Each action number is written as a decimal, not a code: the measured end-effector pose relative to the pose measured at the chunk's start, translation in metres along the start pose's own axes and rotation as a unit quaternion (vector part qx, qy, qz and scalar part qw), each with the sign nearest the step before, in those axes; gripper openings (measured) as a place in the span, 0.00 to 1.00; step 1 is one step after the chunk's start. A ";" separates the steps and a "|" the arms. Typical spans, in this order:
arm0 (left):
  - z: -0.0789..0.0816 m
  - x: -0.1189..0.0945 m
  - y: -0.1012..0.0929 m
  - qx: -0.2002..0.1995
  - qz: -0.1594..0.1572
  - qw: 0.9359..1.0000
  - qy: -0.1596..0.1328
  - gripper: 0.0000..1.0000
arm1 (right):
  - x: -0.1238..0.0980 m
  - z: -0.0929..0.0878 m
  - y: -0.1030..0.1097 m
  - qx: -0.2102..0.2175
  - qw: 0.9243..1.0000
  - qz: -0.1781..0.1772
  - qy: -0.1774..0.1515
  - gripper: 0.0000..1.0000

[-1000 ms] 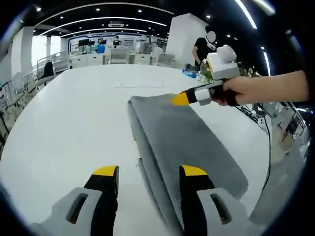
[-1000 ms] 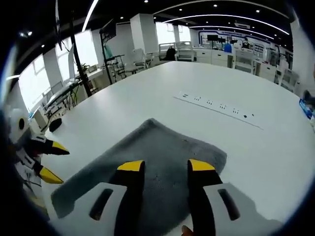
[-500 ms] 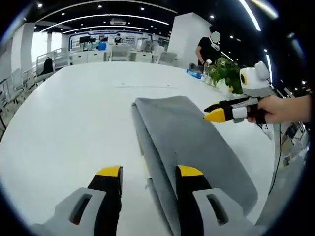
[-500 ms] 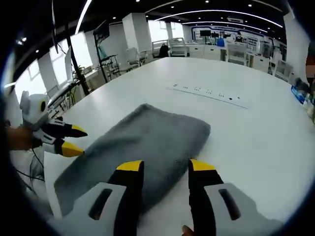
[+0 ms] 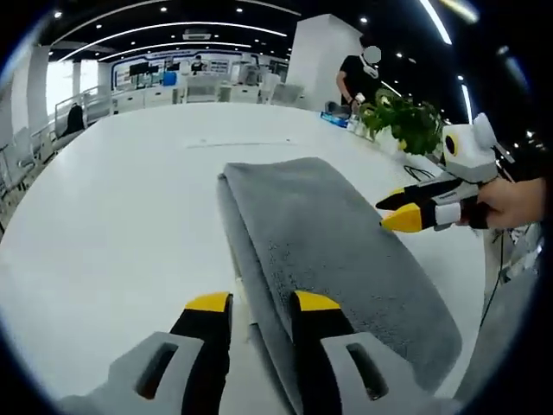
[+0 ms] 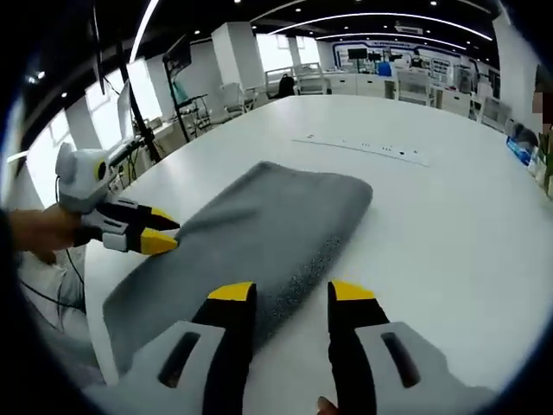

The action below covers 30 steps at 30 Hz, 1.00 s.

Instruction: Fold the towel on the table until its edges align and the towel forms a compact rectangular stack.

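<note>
A leafy green plant (image 5: 404, 121) stands beyond the table's far edge, a person (image 5: 354, 79) behind it.

No text, label, brand, number or sign can be read in either view. The far wall of the room carries a lit blue-and-white band (image 5: 164, 65), also seen in the right gripper view (image 6: 406, 52), but any lettering on it is too small and blurred to make out. A thin strip of dark marks lies on the white table (image 6: 449, 225) beyond the grey towel (image 6: 259, 225); these marks (image 6: 359, 147) cannot be read as characters.
</note>
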State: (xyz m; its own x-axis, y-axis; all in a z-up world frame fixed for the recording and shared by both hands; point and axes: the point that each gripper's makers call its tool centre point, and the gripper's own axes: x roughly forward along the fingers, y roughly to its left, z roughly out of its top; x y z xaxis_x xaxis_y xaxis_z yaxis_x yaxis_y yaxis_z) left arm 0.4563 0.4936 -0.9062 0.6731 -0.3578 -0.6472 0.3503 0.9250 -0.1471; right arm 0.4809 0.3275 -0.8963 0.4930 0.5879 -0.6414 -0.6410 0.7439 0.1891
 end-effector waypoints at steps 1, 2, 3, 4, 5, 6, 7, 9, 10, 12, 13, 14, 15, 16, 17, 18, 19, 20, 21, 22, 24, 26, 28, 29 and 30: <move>0.000 0.000 -0.001 -0.001 0.000 1.000 0.001 0.24 | -0.001 -0.003 0.001 0.006 1.000 -0.002 -0.002 0.28; -0.001 0.000 -0.001 -0.004 -0.001 1.000 0.001 0.23 | 0.000 -0.004 0.002 0.013 1.000 -0.003 -0.006 0.25; -0.002 0.002 -0.001 -0.010 -0.002 1.000 0.003 0.23 | 0.000 -0.006 0.004 0.019 1.000 -0.001 -0.009 0.22; -0.002 0.002 -0.001 -0.010 -0.001 1.000 0.002 0.23 | 0.002 -0.009 0.004 0.023 1.000 -0.003 -0.009 0.21; -0.002 0.001 -0.001 -0.011 -0.001 1.000 0.002 0.23 | 0.002 -0.010 0.004 0.025 1.000 -0.006 -0.009 0.20; -0.002 0.001 -0.001 -0.013 -0.002 1.000 0.003 0.23 | 0.003 -0.012 0.004 0.029 0.999 -0.008 -0.010 0.20; -0.003 0.002 0.000 -0.016 -0.003 1.000 0.003 0.22 | 0.004 -0.012 0.005 0.031 0.999 -0.009 -0.011 0.19; -0.003 0.002 0.000 -0.024 -0.005 1.000 0.003 0.22 | 0.005 -0.013 0.006 0.039 0.999 -0.007 -0.014 0.17; -0.003 0.002 -0.001 -0.038 -0.006 0.999 0.004 0.21 | 0.005 -0.012 0.005 0.042 0.999 -0.010 -0.015 0.17; -0.004 0.002 -0.002 -0.039 -0.010 0.999 0.008 0.20 | 0.006 -0.012 0.006 0.046 0.999 -0.008 -0.018 0.15; -0.004 0.003 -0.003 -0.035 -0.010 0.999 0.007 0.19 | 0.006 -0.013 0.006 0.048 0.999 -0.007 -0.018 0.14; -0.004 0.003 -0.003 -0.030 -0.009 0.999 0.008 0.19 | 0.006 -0.012 0.007 0.048 0.999 -0.008 -0.019 0.12; -0.004 0.003 -0.005 -0.023 -0.009 1.000 0.007 0.18 | 0.006 -0.012 0.007 0.046 0.999 -0.008 -0.020 0.11; -0.004 0.004 -0.006 -0.019 -0.011 1.000 0.007 0.16 | 0.006 -0.012 0.007 0.039 0.999 -0.007 -0.020 0.10; -0.004 0.005 -0.009 -0.014 -0.012 1.000 0.008 0.15 | 0.006 -0.012 0.007 0.036 0.999 -0.008 -0.020 0.09; -0.004 0.006 -0.010 -0.011 -0.011 1.000 0.009 0.14 | 0.005 -0.012 0.006 0.037 0.999 -0.009 -0.020 0.09; -0.004 0.006 -0.013 -0.010 -0.013 1.000 0.011 0.13 | 0.005 -0.012 0.004 0.045 0.999 -0.011 -0.022 0.08; -0.004 0.007 -0.015 -0.010 -0.017 1.000 0.013 0.12 | 0.003 -0.013 0.003 0.048 0.998 -0.013 -0.025 0.08; -0.004 0.007 -0.019 -0.008 -0.022 1.000 0.017 0.12 | 0.002 -0.014 0.000 0.052 0.998 -0.016 -0.026 0.08; -0.004 0.007 -0.022 -0.003 -0.025 0.999 0.020 0.12 | 0.000 -0.015 -0.002 0.054 0.998 -0.017 -0.027 0.08; -0.005 0.009 -0.030 0.013 -0.033 0.999 0.026 0.12 | -0.003 -0.017 -0.006 0.057 0.998 -0.018 -0.028 0.08; -0.005 0.011 -0.036 0.018 -0.036 0.999 0.028 0.12 | -0.008 -0.020 -0.010 0.055 0.998 -0.022 -0.027 0.08; -0.004 0.013 -0.044 0.024 -0.038 0.999 0.031 0.12 | -0.014 -0.023 -0.014 0.056 0.998 -0.026 -0.025 0.09; -0.004 0.014 -0.045 0.026 -0.038 0.998 0.032 0.12 | -0.016 -0.024 -0.016 0.057 0.998 -0.028 -0.026 0.09; -0.004 0.015 -0.050 0.029 -0.041 0.998 0.035 0.12 | -0.018 -0.026 -0.018 0.057 0.998 -0.030 -0.027 0.09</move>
State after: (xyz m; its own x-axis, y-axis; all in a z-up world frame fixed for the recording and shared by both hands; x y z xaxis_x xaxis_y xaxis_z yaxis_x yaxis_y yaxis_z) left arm 0.4463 0.4425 -0.9116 0.5937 -0.4204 -0.6861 0.4416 0.8830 -0.1590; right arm 0.4683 0.2955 -0.9076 0.5613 0.5544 -0.6145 -0.5397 0.8081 0.2361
